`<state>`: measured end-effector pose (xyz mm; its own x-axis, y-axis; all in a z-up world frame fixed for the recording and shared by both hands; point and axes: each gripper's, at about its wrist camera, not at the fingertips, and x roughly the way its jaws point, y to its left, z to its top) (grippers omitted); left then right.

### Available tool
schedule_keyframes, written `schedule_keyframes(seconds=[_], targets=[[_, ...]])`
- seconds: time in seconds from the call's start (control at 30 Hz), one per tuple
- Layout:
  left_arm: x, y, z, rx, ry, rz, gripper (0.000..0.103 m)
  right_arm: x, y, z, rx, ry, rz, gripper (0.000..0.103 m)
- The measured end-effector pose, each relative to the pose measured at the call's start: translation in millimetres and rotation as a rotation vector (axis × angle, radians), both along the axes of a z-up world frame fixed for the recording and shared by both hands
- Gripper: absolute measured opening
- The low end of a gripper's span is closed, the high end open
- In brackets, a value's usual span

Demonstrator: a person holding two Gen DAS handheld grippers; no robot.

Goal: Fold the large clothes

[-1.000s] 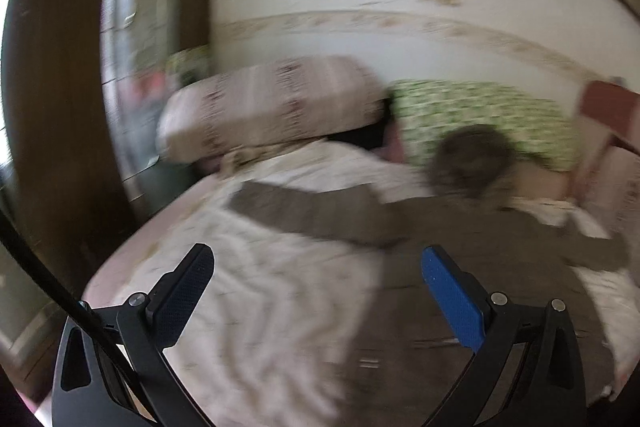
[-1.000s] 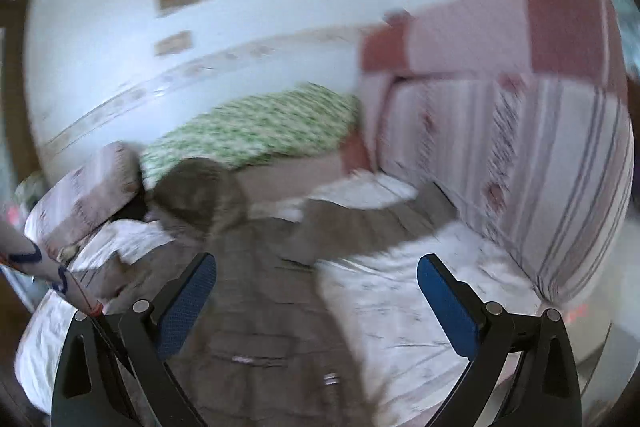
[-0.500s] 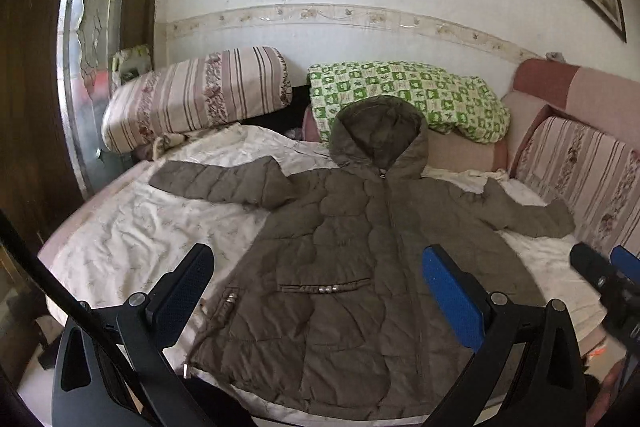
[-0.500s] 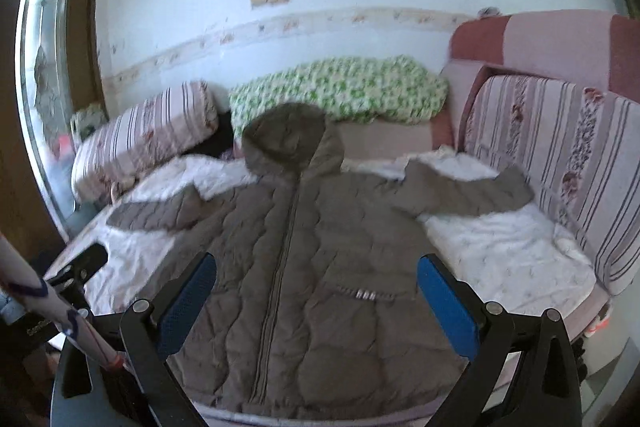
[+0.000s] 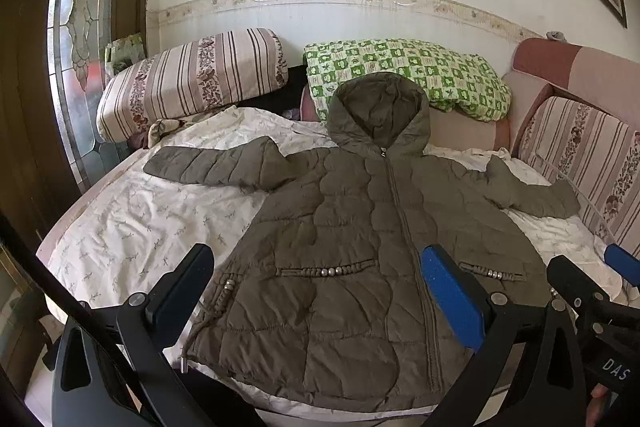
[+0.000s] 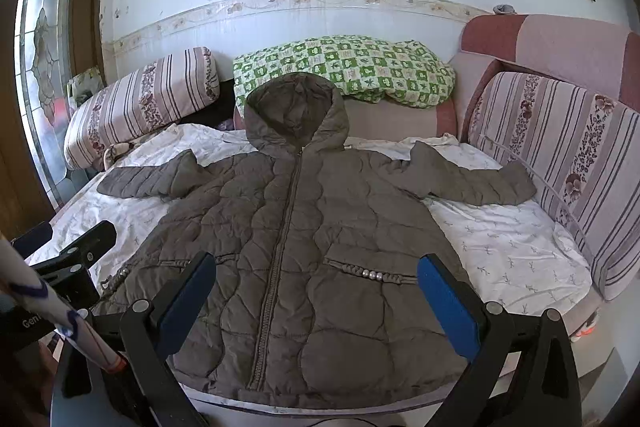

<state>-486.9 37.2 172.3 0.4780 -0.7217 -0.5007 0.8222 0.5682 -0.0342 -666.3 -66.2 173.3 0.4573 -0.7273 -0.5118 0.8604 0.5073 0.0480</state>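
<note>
My left gripper [image 5: 320, 291] spread apart, my right gripper [image 6: 316, 291] apart too, both empty above the jacket [image 6: 296, 251], hood [image 6: 294, 111] at twelve o'clock, flat on the bed [image 6: 516, 247]

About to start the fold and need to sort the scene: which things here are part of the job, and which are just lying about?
Job: hooded jacket, left gripper, right gripper, both open.

Lying about: green checked quilt, striped bolster, striped cushion, white sheet.
</note>
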Motion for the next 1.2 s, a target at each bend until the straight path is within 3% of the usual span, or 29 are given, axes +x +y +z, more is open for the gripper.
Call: schedule_keyframes(seconds=[1.2], targets=[[0, -5, -9, 0.027, 0.008, -0.003, 0.103, 6, 0, -8, 0.023, 0.047, 0.018, 0.103]])
